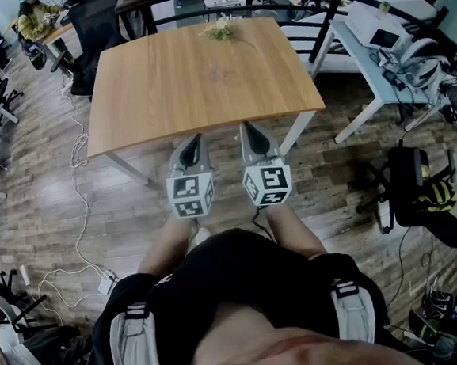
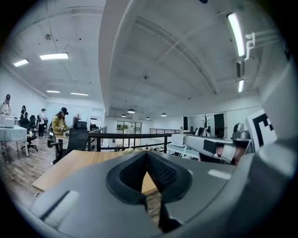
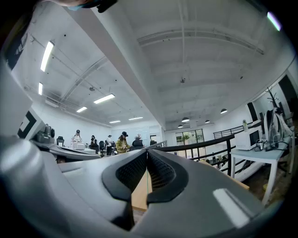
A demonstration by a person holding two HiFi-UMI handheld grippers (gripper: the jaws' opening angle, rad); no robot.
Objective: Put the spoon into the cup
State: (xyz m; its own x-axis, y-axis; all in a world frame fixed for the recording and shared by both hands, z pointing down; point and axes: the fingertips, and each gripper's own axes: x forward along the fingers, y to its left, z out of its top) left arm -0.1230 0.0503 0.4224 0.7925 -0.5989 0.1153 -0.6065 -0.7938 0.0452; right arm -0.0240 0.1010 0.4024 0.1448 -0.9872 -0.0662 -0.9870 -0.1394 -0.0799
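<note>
Fingers of left gripper point(image 1: 194, 139) and right gripper point(image 1: 250, 128) closed together, empty, at near edge of wooden desk point(image 1: 188, 86). Far ahead of fingers: small pale cluster point(image 1: 220, 31), too small to identify; office chair point(image 1: 93, 31) beyond.

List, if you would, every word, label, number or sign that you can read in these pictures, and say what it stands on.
No readable text in any view.
The left cube, on the left tongs: black-and-white square markers, no letters.
The right cube, on the right tongs: the same.
Items on the white desk: too small to read.
</note>
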